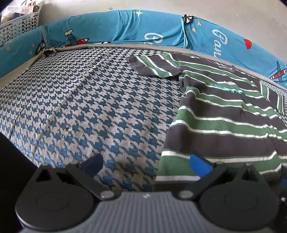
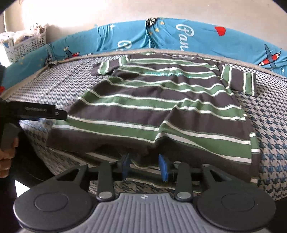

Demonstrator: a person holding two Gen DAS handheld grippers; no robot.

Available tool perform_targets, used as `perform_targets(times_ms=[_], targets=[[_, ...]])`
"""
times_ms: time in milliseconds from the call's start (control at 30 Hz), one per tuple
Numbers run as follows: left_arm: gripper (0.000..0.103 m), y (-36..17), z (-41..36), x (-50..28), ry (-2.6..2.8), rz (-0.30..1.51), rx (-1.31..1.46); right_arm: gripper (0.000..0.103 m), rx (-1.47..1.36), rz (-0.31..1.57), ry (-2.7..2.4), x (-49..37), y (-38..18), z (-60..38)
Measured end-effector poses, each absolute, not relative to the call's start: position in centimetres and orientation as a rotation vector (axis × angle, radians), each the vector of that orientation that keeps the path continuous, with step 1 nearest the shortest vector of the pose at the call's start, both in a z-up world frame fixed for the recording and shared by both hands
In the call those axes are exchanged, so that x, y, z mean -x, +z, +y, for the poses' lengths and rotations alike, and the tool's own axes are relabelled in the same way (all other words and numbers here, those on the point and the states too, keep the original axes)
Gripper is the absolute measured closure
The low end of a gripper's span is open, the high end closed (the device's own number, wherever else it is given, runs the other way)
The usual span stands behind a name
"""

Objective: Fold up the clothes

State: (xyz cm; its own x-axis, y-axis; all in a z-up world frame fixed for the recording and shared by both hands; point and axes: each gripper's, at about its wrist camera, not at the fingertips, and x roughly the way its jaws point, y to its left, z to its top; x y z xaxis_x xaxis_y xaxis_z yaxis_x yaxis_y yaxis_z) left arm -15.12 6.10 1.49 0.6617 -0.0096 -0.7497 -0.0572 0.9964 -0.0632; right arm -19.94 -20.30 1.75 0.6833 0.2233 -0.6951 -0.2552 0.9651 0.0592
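Left gripper [image 1: 146,165] spread wide over the houndstooth bed [image 1: 80,100], nothing between its fingers; its right pad sits over the hem corner of the striped T-shirt [image 2: 157,107]. Shirt lies flat, collar at the far edge. Right gripper [image 2: 145,167] part open at the near hem, cloth bunched between the fingers, not pinched

A bed covered in a blue-and-grey houndstooth mat [image 1: 89,100] filled the room's foreground. Bright blue cartoon-print padding [image 1: 125,28] lined its far edge against a plain pale wall [image 1: 233,16]. A white perforated plastic basket [image 1: 19,23] sat in the sunlit left corner
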Motion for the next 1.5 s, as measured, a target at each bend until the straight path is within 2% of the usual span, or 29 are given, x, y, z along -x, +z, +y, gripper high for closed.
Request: perform_targets(times_ms=[67,133,467,500,600,933,1200,1500], targets=[[0.000,1.5,6.1,15.1,0.026,0.848,0.081,0.071,0.044,0.778,0.263,19.2,1.1,-20.0],[0.000,1.5,6.2,15.1,0.029,0.850,0.084,0.098,0.058,0.763,0.256,19.0,1.1,-19.9],[0.000,1.5,5.9,15.2,0.015,0.855,0.076,0.099,0.026,0.813,0.222,20.8,3.5,-21.6],[0.000,1.5,5.9,15.2,0.014,0.854,0.074,0.096,0.020,0.810,0.208,20.8,3.4,-21.8],[0.000,1.6,6.2,15.2,0.014,0.855,0.083,0.075,-0.007,0.791,0.207,20.9,3.6,-22.3],[0.000,4.2,5.1,14.8,-0.083,0.826,0.066,0.065,-0.088,0.804,0.258,20.0,3.6,-22.7],[0.000,4.7,2.9,13.2,-0.142,0.881,0.087,0.063,-0.063,0.856,0.318,18.2,2.9,-22.1],[0.000,5.3,1.0,10.3,-0.172,0.855,0.021,0.061,0.070,0.852,0.355,14.3,3.9,-22.4]])
